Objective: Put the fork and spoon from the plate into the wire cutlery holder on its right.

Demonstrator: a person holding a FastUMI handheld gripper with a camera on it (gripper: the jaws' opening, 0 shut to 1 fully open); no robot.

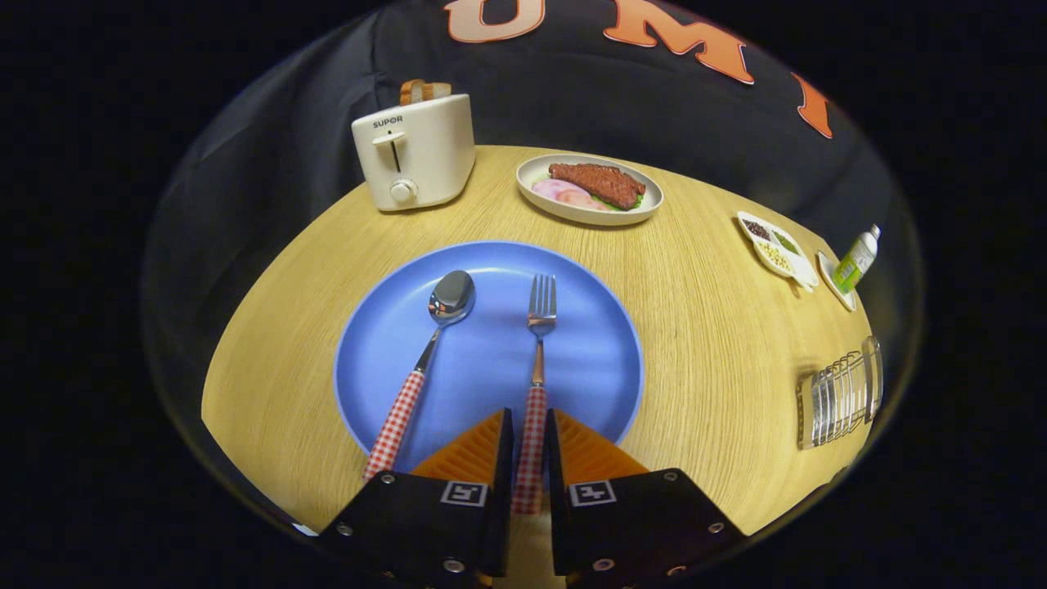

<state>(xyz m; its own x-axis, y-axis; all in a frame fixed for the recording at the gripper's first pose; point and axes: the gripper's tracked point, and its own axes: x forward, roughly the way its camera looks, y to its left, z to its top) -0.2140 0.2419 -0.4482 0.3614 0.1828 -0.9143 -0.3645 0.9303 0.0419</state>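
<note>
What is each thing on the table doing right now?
tongs: closed on the fork's checked handle
fork: lying on the blue plate, handle held
spoon: lying on the plate, untouched
wire cutlery holder: nothing seen in it
toaster: bread sticking up
steak dish: full
bottle: upright, capped

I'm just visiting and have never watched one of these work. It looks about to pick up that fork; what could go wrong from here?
The jaws of the gripper close on the fork near its handle end, so the heavy tines could droop or swing when lifted. The spoon lies close beside it on the blue plate and might get nudged. The wire cutlery holder stands near the table edge, where a clumsy drop could miss.
</note>
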